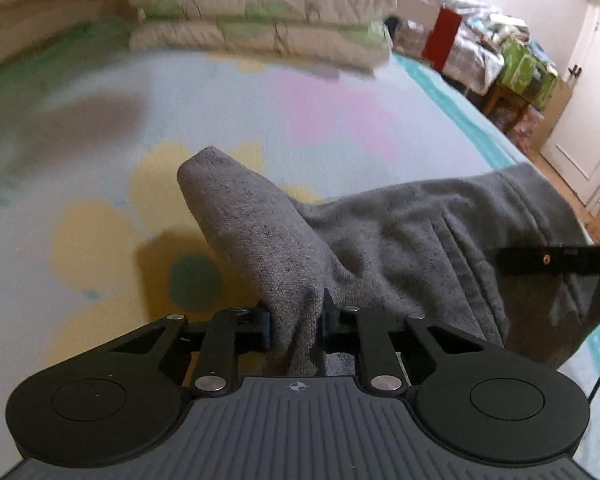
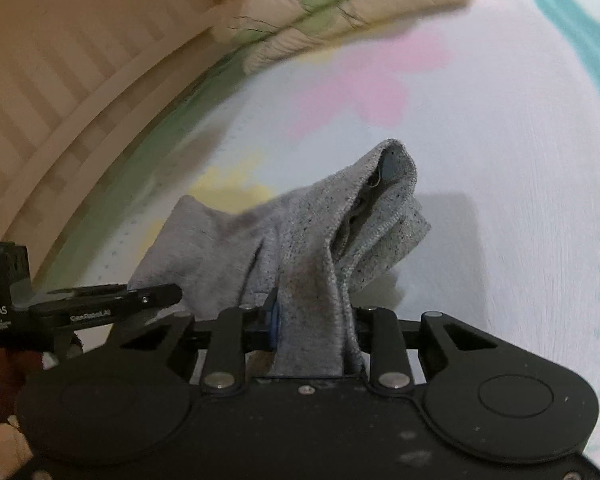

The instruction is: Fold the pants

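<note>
Holding soft grey knit pants (image 1: 400, 220), your left gripper (image 1: 296, 326) has its jaws pinched on a bunched fold that sticks up just ahead of them. Your right gripper (image 2: 314, 326) squeezes another bunch, a stitched hem end (image 2: 380, 196) standing up right in front of it. Beyond both tools lies the flowery pastel bedsheet (image 1: 320, 120), with striped pillows (image 1: 260, 12) far ahead.
</note>
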A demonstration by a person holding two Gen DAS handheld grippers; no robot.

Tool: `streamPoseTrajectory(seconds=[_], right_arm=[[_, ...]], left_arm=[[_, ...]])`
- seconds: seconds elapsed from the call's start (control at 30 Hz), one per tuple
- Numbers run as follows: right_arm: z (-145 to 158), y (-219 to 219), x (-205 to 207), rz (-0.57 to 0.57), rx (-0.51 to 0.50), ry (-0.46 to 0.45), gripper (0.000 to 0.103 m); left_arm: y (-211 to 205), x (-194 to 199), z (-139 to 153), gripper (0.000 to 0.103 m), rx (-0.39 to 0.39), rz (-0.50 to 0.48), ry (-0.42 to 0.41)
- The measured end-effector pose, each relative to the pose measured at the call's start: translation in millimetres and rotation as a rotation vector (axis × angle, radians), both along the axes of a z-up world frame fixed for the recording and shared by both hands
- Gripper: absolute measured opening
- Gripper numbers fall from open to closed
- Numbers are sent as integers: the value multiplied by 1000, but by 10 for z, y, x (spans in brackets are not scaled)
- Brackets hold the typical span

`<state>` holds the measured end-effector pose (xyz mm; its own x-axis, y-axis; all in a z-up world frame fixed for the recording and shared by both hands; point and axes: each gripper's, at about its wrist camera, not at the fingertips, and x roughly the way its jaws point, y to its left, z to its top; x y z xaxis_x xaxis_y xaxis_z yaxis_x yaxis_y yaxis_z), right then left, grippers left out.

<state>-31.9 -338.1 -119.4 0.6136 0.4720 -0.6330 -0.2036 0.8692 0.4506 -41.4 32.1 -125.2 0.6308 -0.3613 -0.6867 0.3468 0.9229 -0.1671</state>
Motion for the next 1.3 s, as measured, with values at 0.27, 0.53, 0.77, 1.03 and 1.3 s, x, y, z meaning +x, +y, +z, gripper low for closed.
streamPoseTrajectory(seconds=[0.27,0.53,0.77,1.03,1.3], right_arm=[[471,522,892,137,7,-15,27],[522,1271,2079,306,-80,-14,27],[-305,1353,2359,200,-154,9,46],[-99,1135,2165,178,-177,-90,48],[377,1363,1442,297,-362,-400,15]], left_arm=[[543,543,512,20,42,87,-95],[869,1207,392,20,111,182,-62],[999,1219,-201,33,125,318,21],[897,933,104,33,234,368,-150],[474,616,15,33,321,241,-229]])
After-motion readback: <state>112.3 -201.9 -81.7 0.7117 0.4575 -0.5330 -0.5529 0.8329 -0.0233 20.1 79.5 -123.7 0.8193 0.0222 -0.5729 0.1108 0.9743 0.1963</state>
